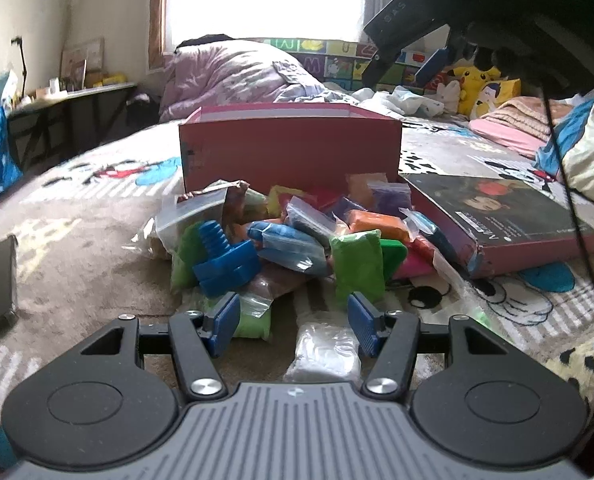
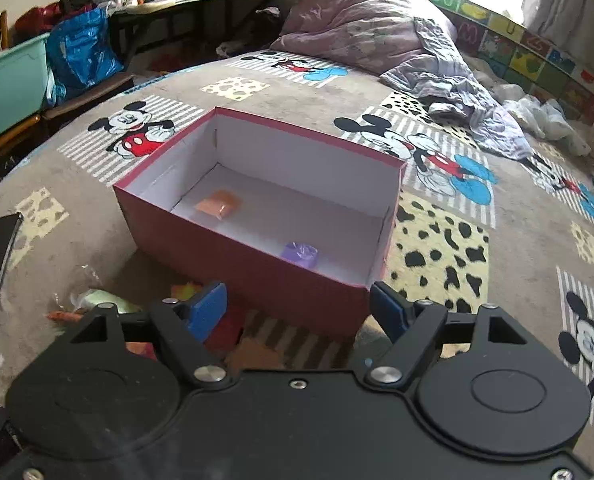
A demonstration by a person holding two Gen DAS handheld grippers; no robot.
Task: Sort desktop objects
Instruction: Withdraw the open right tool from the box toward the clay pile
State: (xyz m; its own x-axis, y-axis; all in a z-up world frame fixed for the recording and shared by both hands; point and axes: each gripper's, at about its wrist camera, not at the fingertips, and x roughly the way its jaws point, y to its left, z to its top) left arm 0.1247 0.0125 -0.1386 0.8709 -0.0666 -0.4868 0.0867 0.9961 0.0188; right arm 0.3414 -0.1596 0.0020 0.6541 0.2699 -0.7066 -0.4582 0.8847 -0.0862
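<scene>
On a bed spread with a cartoon-mouse blanket, a person sorting small packets works two hand-held tongs around an open pink box. The right tongs hang above the box's near wall, tilted steeply down toward its white floor, jaws spread and empty; an orange packet lies toward the box's far left corner and a purple packet just inside the near wall, almost straight ahead of the right tongs. The left tongs sit low over the blanket, angled gently downward, jaws parted with nothing gripped between them. The coming pick appears to turn on the heap of coloured packets lying directly ahead of the left tongs, between them and the box's near side, so the left hand is the nearer of the two. A green packet stands closest, just beyond the right-hand pad, its long axis running roughly away from the camera; a blue screw-shaped toy rests on the heap's left side. A white packet lies beneath the left tongs, though whether a pad touches it is hard to judge from this low angle. The box's lid lies beside the heap.
</scene>
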